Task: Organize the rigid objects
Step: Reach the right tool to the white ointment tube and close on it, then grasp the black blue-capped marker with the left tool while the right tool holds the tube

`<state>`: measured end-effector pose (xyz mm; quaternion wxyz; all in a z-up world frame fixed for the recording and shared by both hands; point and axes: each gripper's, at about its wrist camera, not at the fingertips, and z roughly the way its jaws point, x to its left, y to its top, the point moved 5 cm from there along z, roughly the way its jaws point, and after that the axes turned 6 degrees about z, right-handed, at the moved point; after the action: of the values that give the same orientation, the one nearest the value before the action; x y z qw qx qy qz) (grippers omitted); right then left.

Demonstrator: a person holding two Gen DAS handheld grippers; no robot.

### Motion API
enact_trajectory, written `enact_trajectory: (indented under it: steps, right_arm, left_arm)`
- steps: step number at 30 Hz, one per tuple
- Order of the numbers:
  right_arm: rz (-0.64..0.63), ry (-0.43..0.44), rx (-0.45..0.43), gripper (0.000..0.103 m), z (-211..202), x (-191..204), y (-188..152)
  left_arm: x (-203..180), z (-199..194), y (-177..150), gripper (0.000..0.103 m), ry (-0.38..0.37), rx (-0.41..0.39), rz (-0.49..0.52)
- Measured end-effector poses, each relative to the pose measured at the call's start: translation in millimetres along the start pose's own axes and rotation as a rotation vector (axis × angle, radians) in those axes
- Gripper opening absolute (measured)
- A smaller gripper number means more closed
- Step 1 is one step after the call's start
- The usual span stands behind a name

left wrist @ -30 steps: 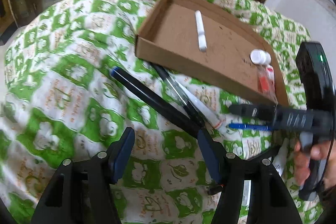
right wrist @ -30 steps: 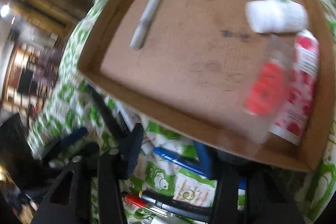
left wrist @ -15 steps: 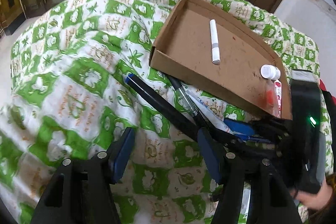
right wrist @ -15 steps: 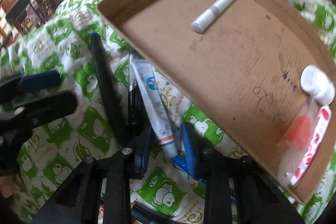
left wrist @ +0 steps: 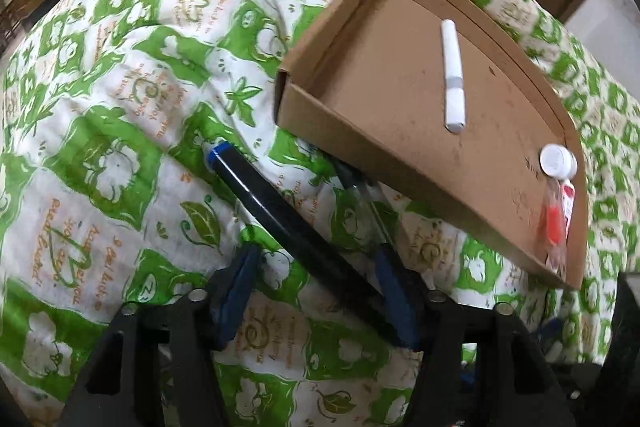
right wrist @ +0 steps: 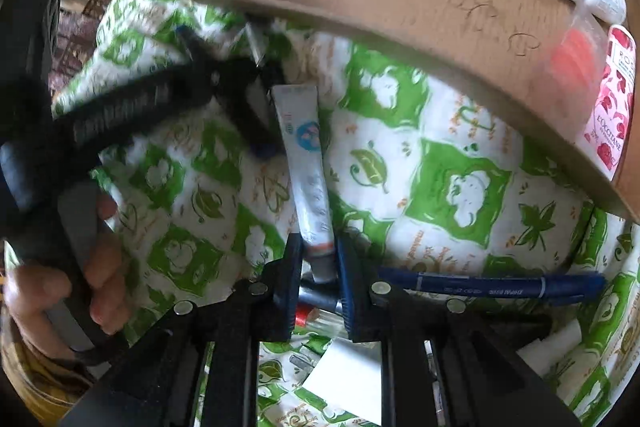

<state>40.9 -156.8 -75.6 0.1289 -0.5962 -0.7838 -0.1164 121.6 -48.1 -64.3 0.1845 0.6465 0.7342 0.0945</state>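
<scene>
A long black marker with a blue cap (left wrist: 288, 227) lies slanted on the green-and-white quilt (left wrist: 120, 147). My left gripper (left wrist: 318, 259) straddles its lower end; the jaws are closing, the marker runs between them against the right pad, and the left pad stands clear of it. My right gripper (right wrist: 319, 247) is closing on the cap end of a white cream tube (right wrist: 306, 155), and both pads press on it. The cardboard tray (left wrist: 340, 131) holds a white stick (left wrist: 453, 75), a white-capped bottle (left wrist: 557, 159) and a red floral tube (right wrist: 612, 99).
A blue pen (right wrist: 492, 285) lies on the quilt right of my right gripper. A clear-barrelled pen (left wrist: 360, 203) is tucked under the tray's near wall (right wrist: 360, 27). A red-tipped pen (right wrist: 308, 311) and white paper (right wrist: 344, 379) sit below. A hand (right wrist: 80, 267) holds the left tool.
My left gripper came down over the black marker and its jaws narrowed. My right gripper moved along the white tube to its cap end and closed on it.
</scene>
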Motion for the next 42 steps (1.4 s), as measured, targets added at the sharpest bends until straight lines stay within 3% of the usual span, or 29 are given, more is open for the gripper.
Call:
enact_trajectory:
  steps: [3,7,12,15,25,35,39,42]
  right_arm:
    - [-0.006,-0.006,-0.005,0.016,11.3,17.7,7.0]
    - [0.006,-0.008,-0.010,0.016,9.4,15.3,6.0]
    - [0.053,0.009,0.025,0.016,1.6,-1.9,-6.2]
    - [0.076,0.035,0.037,0.016,-5.8,-11.3,-9.1]
    - [0.053,0.040,-0.046,0.019,-7.2,-14.4,0.4]
    - [0.026,0.005,-0.100,0.016,1.7,-10.5,15.6]
    - [0.019,-0.012,-0.110,0.016,-6.8,-16.1,14.4]
    - [0.036,-0.011,-0.101,0.016,-9.5,-21.4,13.3]
  left_arm:
    - [5.6,-1.1,-3.7,0.037,-0.046,0.008,-0.002]
    - [6.7,-9.1,-10.2,0.033,-0.082,0.018,0.034]
    - [-8.4,-33.0,-28.4,0.032,-0.149,0.089,0.212]
    - [-13.3,-44.2,-30.0,0.032,-0.165,0.100,0.264]
    - [-4.3,-4.4,-19.5,0.033,-0.160,0.078,0.149]
    - [-20.0,-13.2,-48.0,0.034,-0.080,0.011,0.178]
    - [-16.2,-27.4,-56.4,0.023,-0.190,0.034,0.164]
    - [-6.8,-40.9,-56.9,0.020,-0.266,0.053,0.165]
